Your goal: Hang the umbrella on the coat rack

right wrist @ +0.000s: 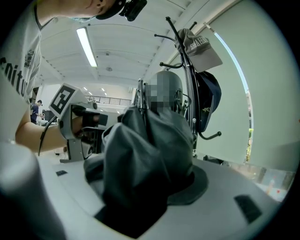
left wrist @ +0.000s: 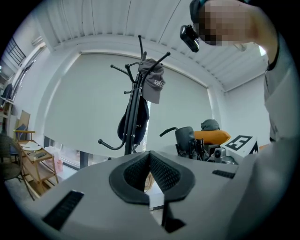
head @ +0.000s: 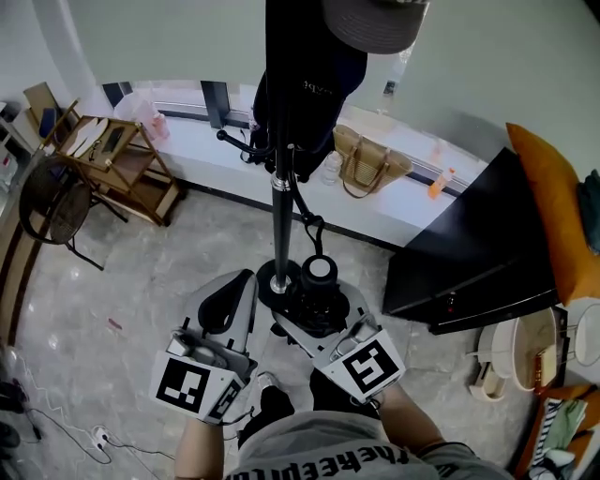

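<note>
Closed tight on the folded black umbrella, my right gripper holds it low in front of me, its dark cloth bunched between the jaws. Beside it my left gripper is empty, jaws pressed together. Just beyond, seen from the head view, the umbrella's end sits near the foot of the coat rack, not yet hung. Higher on the rack hang a dark bag and a grey cap. Farther back, a straw bag rests on the window sill.
</note>
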`<state>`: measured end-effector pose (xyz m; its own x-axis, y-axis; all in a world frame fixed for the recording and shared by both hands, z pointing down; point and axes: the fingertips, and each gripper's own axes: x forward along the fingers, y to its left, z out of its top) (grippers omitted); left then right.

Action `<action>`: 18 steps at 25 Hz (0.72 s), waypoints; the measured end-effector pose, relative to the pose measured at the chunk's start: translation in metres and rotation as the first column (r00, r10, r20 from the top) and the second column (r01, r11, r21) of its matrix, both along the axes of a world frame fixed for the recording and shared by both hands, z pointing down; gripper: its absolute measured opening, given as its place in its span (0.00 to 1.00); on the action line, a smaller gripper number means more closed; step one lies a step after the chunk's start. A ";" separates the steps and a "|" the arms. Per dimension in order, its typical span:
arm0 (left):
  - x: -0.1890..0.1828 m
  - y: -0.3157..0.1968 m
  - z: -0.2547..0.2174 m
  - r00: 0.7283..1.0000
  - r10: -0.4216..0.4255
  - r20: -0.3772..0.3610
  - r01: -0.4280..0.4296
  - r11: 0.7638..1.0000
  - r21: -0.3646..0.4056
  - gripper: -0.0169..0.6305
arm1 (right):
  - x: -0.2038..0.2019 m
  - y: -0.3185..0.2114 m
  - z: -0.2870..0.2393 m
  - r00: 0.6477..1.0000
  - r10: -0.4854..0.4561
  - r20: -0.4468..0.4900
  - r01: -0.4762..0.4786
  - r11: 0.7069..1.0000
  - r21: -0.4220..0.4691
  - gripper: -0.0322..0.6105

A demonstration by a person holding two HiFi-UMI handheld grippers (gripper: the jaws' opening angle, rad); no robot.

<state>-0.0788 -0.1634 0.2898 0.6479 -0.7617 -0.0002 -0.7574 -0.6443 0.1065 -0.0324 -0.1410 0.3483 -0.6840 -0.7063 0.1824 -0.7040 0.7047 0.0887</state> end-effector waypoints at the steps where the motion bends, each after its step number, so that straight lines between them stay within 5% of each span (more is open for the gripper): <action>1: 0.000 0.000 0.001 1.000 -0.009 0.000 0.009 1.000 -0.004 0.05 | 0.001 -0.001 0.002 1.000 -0.010 -0.002 0.010 1.000 -0.003 0.49; 18: 0.012 -0.004 0.027 0.989 -0.145 0.017 0.145 0.987 -0.068 0.05 | 0.016 -0.016 0.033 0.989 -0.144 -0.026 0.143 0.988 -0.055 0.49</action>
<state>-0.0666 -0.1676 0.3166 0.5302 -0.8456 0.0622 -0.8437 -0.5189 0.1374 -0.0162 -0.1565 0.3816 -0.7713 -0.5901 0.2385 -0.5928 0.8024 0.0684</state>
